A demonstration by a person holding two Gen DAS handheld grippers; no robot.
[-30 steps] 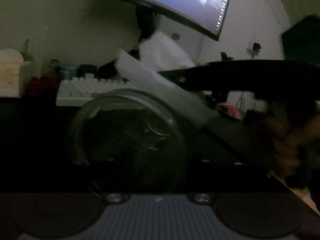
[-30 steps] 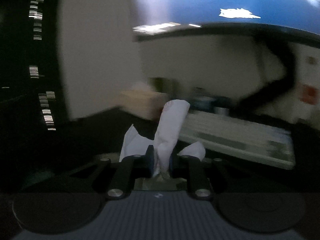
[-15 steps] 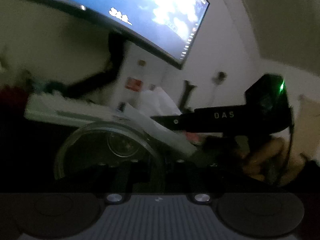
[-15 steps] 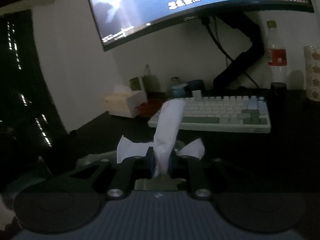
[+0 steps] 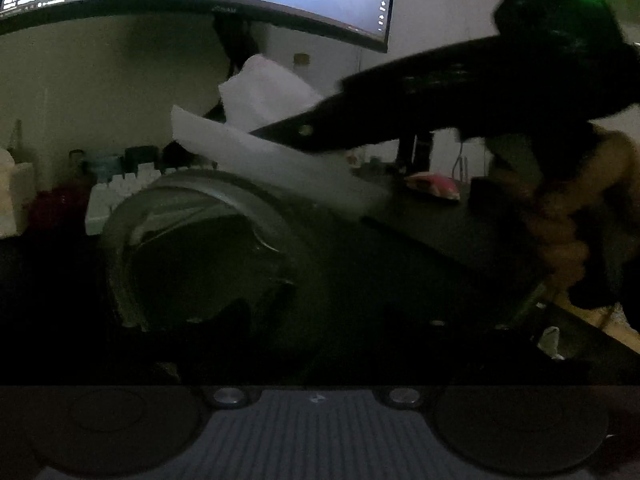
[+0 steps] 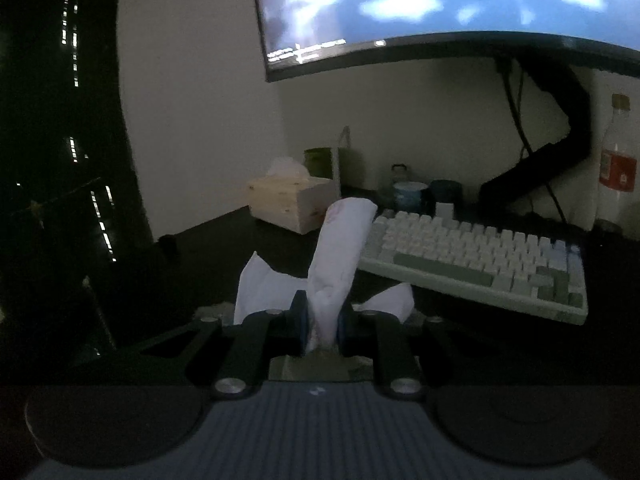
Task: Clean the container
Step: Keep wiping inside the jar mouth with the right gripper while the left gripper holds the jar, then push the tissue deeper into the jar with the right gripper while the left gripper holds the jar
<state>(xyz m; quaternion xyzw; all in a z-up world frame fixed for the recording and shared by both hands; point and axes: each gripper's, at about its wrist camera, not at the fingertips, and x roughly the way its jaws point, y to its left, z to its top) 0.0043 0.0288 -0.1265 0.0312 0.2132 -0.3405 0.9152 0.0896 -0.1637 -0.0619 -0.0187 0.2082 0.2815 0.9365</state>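
Observation:
In the left wrist view a clear glass container [image 5: 200, 240] lies with its round mouth toward the camera, held by my left gripper [image 5: 316, 332], whose fingers are lost in the dark. My right gripper [image 6: 323, 322] is shut on a white tissue [image 6: 340, 248] that stands up in a twisted roll between its pads. In the left wrist view the same tissue [image 5: 272, 152] hangs from the right gripper's black finger [image 5: 400, 120] just above and behind the container's rim.
A dim desk holds a white keyboard [image 6: 480, 260], a wooden tissue box [image 6: 288, 204], small jars [image 6: 408, 194] and a red-labelled bottle [image 6: 616, 168]. A curved monitor [image 6: 440, 4] on a black arm hangs above. A pink object [image 5: 432, 186] lies on the desk.
Both grippers swung about; the views shifted across the monitor and desk. The tissue stays clamped in the right gripper and now sits closer over the container's rim.

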